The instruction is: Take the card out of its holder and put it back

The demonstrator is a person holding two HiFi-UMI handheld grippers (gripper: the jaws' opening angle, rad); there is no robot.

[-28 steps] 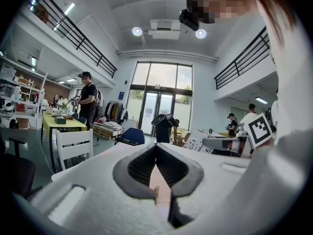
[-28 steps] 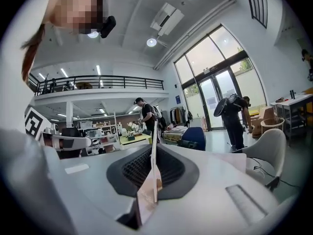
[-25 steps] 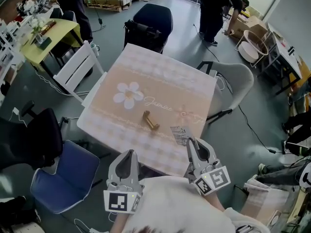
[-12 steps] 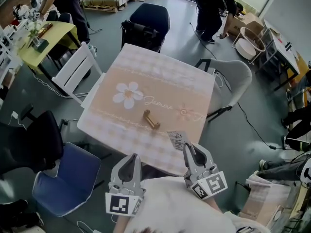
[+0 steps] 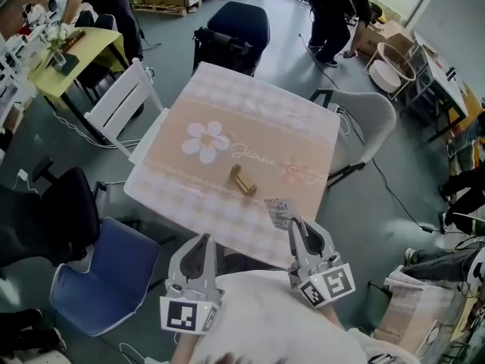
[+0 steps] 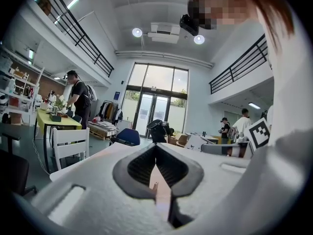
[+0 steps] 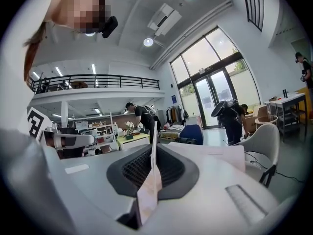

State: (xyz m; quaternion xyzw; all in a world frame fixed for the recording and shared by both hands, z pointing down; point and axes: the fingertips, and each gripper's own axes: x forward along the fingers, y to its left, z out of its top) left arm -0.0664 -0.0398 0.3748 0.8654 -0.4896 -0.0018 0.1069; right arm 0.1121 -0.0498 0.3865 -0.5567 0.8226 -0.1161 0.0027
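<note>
Card point(image 5: 279, 211) is pinched edge-on in my right gripper point(image 5: 301, 232) at the table's point(image 5: 227, 105) near-right edge. The brass holder point(image 5: 242, 180) sits mid-table. My left gripper point(image 5: 198, 262) is closed and empty, so I reckon the unbraced holder could skid when the card goes in.

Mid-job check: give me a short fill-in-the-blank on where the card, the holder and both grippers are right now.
1. The right gripper is shut on the ____.
2. The left gripper has ____ between its jaws.
3. The brass holder sits on the ____, apart from both grippers.
Missing words: card; nothing; table.
</note>
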